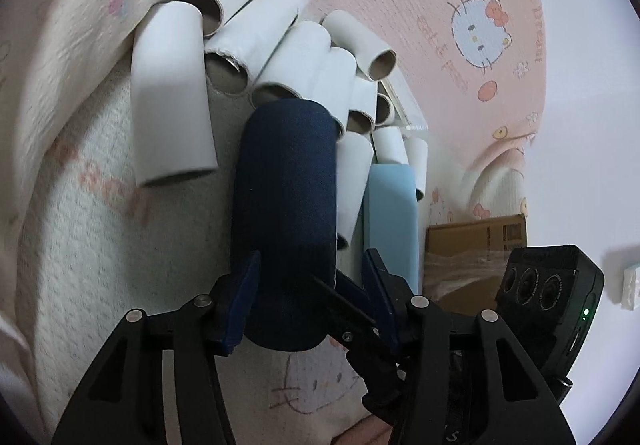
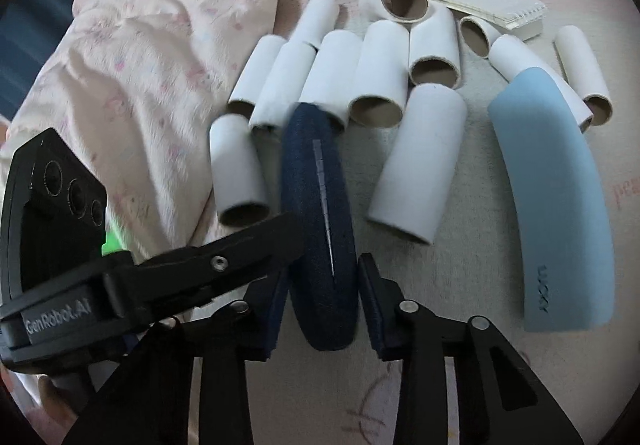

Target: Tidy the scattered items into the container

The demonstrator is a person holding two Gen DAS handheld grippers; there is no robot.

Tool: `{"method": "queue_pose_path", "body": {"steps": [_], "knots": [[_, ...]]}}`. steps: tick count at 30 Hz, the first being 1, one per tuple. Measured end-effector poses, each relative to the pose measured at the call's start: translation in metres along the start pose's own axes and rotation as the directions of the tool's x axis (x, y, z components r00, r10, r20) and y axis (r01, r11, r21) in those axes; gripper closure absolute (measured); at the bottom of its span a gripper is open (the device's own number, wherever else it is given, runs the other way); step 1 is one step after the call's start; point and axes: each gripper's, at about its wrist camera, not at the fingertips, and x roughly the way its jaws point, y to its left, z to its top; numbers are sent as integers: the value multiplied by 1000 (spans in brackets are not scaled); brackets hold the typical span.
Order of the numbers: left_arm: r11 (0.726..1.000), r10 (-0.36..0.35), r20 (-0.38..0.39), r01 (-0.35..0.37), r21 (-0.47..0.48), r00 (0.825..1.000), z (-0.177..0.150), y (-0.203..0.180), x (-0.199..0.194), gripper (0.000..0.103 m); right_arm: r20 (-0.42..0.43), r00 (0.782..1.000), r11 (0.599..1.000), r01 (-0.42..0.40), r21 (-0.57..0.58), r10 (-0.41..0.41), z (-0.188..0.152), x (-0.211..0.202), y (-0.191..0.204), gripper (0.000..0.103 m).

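Left gripper (image 1: 310, 293): jaws spread around the near end of the navy case (image 1: 286, 221); a gap shows on its right side.
Right gripper (image 2: 322, 305): jaws straddle the same case edge-on, a gap on the right.
Navy case: dark blue felt-like pouch, rounded ends, pale seam along its edge.
Place: on the blanket (image 2: 460, 285), touching the white cardboard tubes (image 2: 380, 77).
Light blue case (image 2: 556, 197): right of the tubes.

Dark blue case (image 1: 286, 213) between the jaws, left pad touching; white tubes (image 1: 256, 45) piled beyond; light blue case (image 1: 390, 221) right.
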Motion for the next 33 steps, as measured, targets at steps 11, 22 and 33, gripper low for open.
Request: {"method": "queue_pose_path", "body": {"steps": [11, 22, 33], "knots": [[998, -54, -43, 54, 9, 998, -24, -22, 20, 68, -1, 1000, 994, -24, 107, 24, -19, -19, -39, 71], [998, 3, -56, 1, 61, 998, 8, -13, 9, 55, -9, 999, 988, 50, 144, -49, -7, -22, -40, 66], [997, -48, -153, 57, 54, 987, 21, -5, 49, 47, -54, 987, 982, 157, 101, -152, -4, -21, -34, 42]]}}
